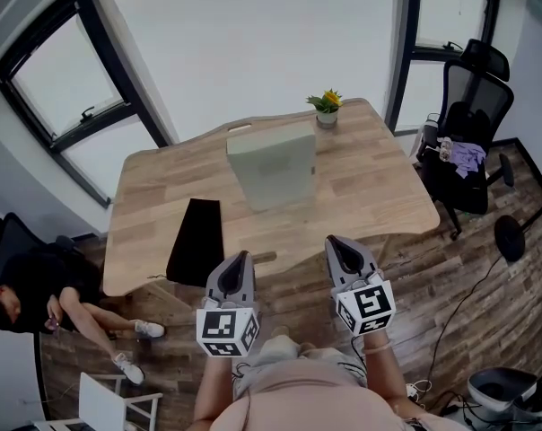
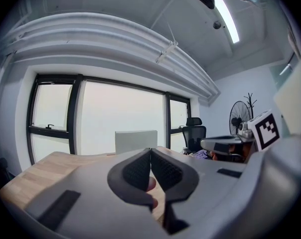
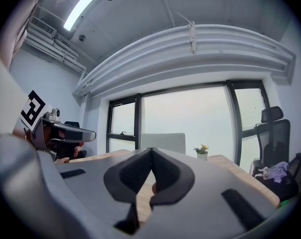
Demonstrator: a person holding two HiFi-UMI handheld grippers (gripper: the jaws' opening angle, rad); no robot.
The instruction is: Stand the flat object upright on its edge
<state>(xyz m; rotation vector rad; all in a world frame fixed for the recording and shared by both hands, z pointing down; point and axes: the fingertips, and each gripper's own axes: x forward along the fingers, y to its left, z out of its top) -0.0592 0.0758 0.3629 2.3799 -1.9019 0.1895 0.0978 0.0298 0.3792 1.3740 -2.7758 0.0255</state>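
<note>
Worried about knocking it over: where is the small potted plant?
In the head view the potted plant stands at the table's far edge, right of centre, just behind and right of the upright grey panel.

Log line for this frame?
left gripper: shut, empty | right gripper: shut, empty | grey panel: upright on table | black flat object: lying flat

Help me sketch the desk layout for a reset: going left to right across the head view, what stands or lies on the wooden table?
black flat object lying near the table's left front edge → pale upright panel around the middle → small potted plant at the far edge.
</note>
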